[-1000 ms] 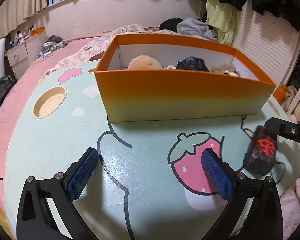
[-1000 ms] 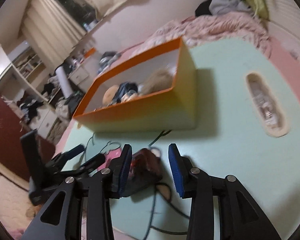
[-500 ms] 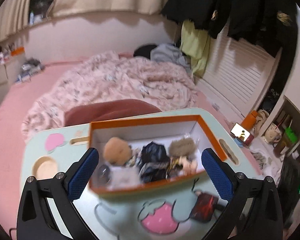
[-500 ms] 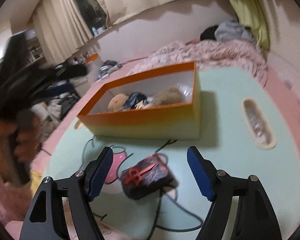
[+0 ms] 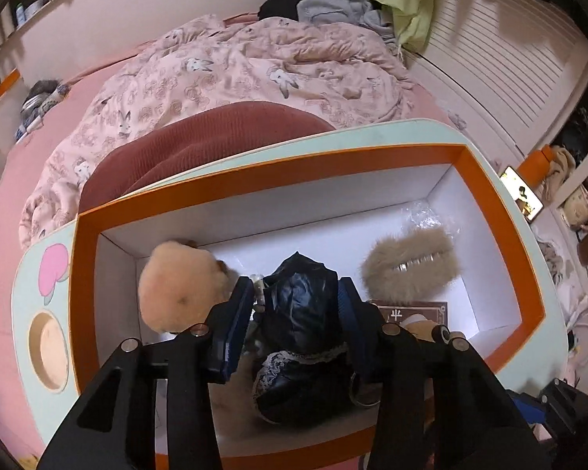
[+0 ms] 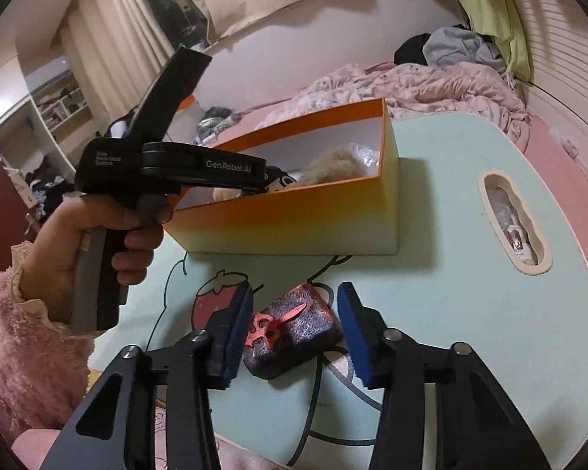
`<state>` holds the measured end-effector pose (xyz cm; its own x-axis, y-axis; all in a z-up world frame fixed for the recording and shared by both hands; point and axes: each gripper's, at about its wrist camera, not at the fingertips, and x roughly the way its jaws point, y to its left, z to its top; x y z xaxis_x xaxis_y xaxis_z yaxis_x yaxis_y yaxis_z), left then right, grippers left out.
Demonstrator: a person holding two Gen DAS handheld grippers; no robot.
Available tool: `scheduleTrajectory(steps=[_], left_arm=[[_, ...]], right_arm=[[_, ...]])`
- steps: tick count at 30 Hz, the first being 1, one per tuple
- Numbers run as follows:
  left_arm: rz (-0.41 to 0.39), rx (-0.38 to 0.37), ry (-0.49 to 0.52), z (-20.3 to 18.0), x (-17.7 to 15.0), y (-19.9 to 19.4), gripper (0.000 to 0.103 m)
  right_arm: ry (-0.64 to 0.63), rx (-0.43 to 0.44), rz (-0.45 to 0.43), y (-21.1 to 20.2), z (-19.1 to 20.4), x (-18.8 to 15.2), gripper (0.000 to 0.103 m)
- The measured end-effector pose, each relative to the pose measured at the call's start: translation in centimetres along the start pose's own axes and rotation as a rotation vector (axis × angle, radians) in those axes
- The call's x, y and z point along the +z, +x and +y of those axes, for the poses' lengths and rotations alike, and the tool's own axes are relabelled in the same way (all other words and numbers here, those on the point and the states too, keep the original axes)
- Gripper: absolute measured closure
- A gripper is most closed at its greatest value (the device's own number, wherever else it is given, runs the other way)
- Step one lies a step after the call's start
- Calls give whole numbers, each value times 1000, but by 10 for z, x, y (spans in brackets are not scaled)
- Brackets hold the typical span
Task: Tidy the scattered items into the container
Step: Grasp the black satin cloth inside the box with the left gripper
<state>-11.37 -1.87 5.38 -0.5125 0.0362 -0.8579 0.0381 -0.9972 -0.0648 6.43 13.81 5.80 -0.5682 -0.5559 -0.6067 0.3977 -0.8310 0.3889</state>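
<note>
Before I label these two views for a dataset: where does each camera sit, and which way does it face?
Left wrist: above the orange box, looking down; left gripper flanks a black pouch.
Right wrist: low over the table, facing the box; right gripper straddles a dark red case; left hand shows.
Shared: box, fur pouch.

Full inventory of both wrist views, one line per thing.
box: 1, orange rim, white inside, on the table
table: 1, mint with strawberry print
black pouch: 1, shiny, lace-trimmed, in the box between the left fingers
peach plush: 1, box left end
tan fur item: 1, box right side
brown card: 1, in the box, partly hidden
red-black case: 1, on the table between the right fingers, untouched
quilt: 1, pink, on the bed behind
left gripper: 1, black, blue pads, in the box
right gripper: 1, same, open
</note>
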Motion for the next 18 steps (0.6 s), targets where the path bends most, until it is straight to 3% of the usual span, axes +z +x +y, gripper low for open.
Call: scheduleTrajectory(steps=[2,7,12,16,18], left_arm=[[-33,-30,0,1,0,-12,75],[-216,-93,-61,17,-2,-76,78],[-356,-182,-82,25,-30,-140,78],[-342,-244,-71,21,-64,-147,78],[-314,-230,-75,17,-84,-132,78]], right_arm=[[3,-2,-4,-1,-1,-1,60],[4,-3,-9,-2,-2,-1,60],[6,-5,-7,-2,-3,0,60],[5,-6,0,-1,-3,-1,60],[4,-8,1,0,-2,0,60]])
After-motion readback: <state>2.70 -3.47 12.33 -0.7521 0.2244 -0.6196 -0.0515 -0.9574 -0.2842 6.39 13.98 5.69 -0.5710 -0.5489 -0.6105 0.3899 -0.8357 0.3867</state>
